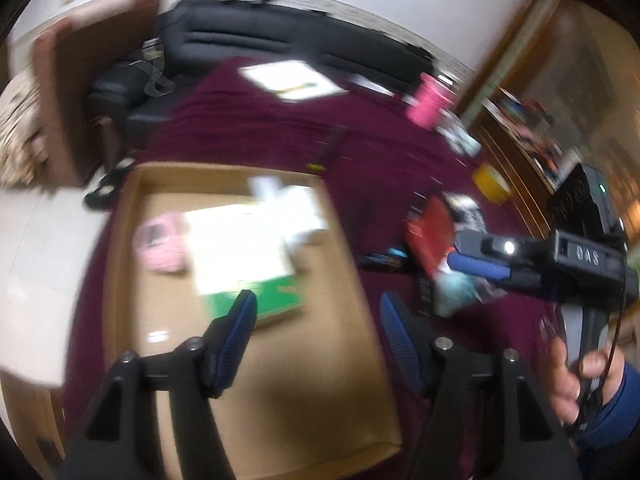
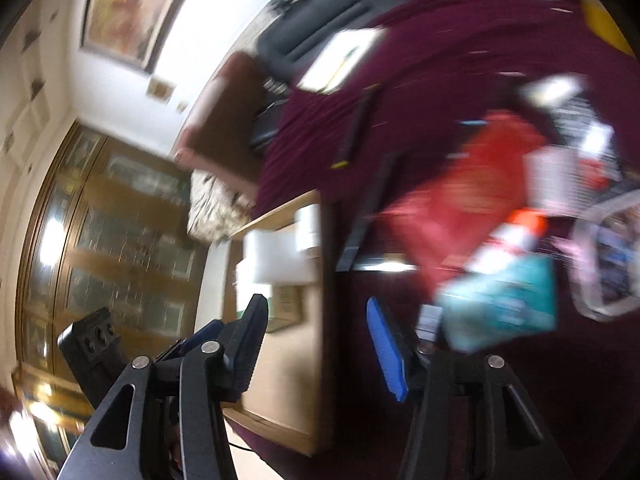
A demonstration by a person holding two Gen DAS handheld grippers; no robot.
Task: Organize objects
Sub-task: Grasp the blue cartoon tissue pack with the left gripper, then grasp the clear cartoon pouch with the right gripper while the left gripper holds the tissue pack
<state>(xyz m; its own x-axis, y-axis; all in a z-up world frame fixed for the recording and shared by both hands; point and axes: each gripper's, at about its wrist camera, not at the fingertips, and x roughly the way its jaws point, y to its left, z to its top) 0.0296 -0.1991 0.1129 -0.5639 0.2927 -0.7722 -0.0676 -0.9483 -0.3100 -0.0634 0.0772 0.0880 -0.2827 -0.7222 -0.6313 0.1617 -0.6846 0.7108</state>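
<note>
In the left wrist view, the left gripper (image 1: 316, 312) hangs over the cardboard box (image 1: 352, 240) with its jaws apart and nothing between them. The box sits on a dark red cloth (image 1: 256, 128), and a green and white box (image 1: 248, 256) and a pink thing (image 1: 160, 244) already lie inside, just beyond the claw. To the right, the right gripper (image 1: 476, 264) reaches toward a messy pile (image 1: 444, 248) on the cloth. In the right wrist view, the right gripper (image 2: 316, 320) is also let go and empty. A red thing (image 2: 464, 196) and a teal packet (image 2: 500, 308) lie near, to the right of its tips; the cardboard box is to the left. The step looks like picking the next thing, so the claw probably has to slide right, close on one, and carry it to the box.
</note>
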